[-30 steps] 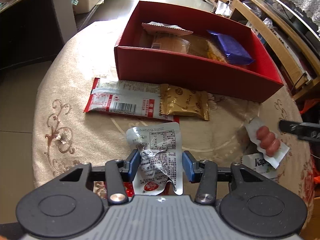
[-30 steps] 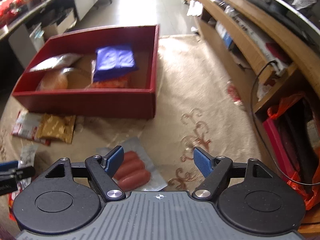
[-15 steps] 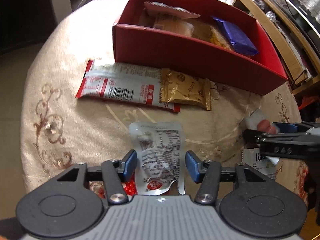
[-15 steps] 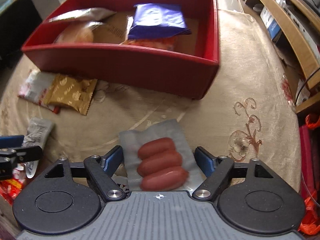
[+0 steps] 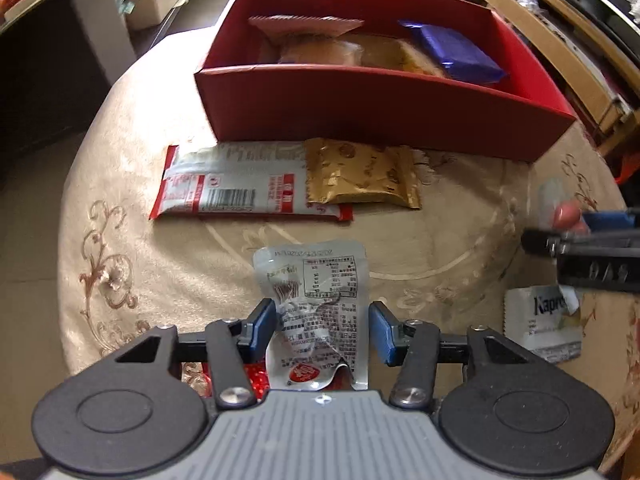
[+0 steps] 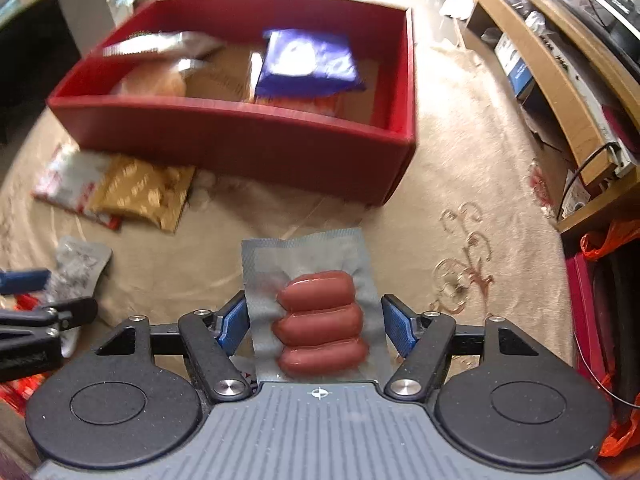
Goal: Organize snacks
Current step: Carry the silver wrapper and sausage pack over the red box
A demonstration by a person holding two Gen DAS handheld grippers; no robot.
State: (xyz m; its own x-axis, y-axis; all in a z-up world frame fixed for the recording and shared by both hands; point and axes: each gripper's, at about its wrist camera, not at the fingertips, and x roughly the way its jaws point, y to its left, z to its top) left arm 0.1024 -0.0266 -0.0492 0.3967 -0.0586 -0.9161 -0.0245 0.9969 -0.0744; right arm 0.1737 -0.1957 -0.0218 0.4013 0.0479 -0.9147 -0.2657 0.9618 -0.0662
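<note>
A round table (image 5: pixel 120 184) draped in beige cloth with embroidered scrolls stands beside long wooden shelving (image 6: pixel 560 80). On it sits a rectangular red cardboard box (image 5: pixel 360 116) holding a glossy blue packet (image 5: pixel 452 54) and wrapped bread. Before it lie a red-and-white printed packet (image 5: pixel 232 188) and a crinkly gold one (image 5: pixel 360 178). The left gripper (image 5: pixel 322 330), jaws just closing, brackets a crumpled silver foil pouch (image 5: pixel 316 292), left pad touching, right clear. The right gripper (image 6: pixel 314 326), also closing, straddles a vacuum-sealed sausage pack (image 6: pixel 320 320), not yet pinched.
</note>
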